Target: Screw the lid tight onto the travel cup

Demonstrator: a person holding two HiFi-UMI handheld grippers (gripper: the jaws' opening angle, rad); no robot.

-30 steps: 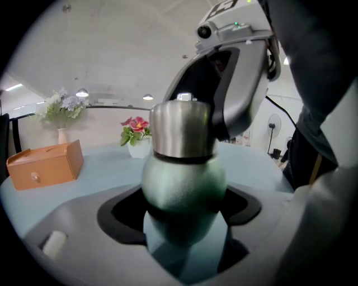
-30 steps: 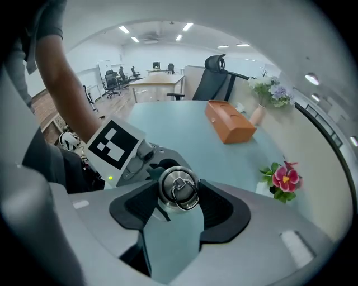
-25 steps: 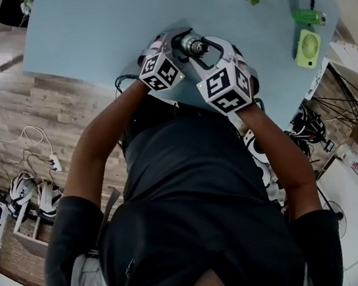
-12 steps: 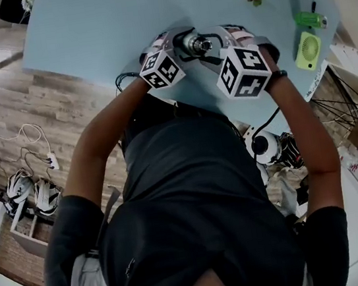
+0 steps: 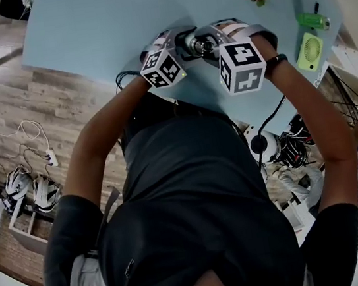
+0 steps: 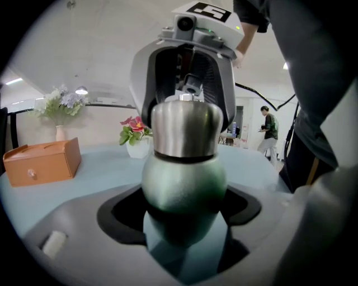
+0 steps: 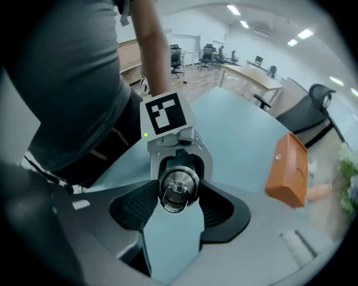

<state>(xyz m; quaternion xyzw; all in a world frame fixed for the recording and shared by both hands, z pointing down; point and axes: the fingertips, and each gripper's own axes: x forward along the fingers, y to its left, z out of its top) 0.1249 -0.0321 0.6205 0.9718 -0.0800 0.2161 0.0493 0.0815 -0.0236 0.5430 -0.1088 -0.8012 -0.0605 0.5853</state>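
The left gripper [image 6: 183, 215] has its 2 jaws squeezed on the round green body of the travel cup [image 6: 184, 179]. The right gripper [image 7: 178, 211] has its 2 jaws squeezed on the shiny lid [image 7: 178, 189]. The lid sits on top of the cup and has a little ring on its end. The 2 grippers face each other with the cup between them, over the blue table [image 5: 101, 24]. Past the cup, the left gripper view shows a pot of pink flowers [image 6: 134, 137] and an orange box [image 6: 42, 162]. In the head view a green fan [image 5: 308, 49] lies well apart from the cup, on its right.
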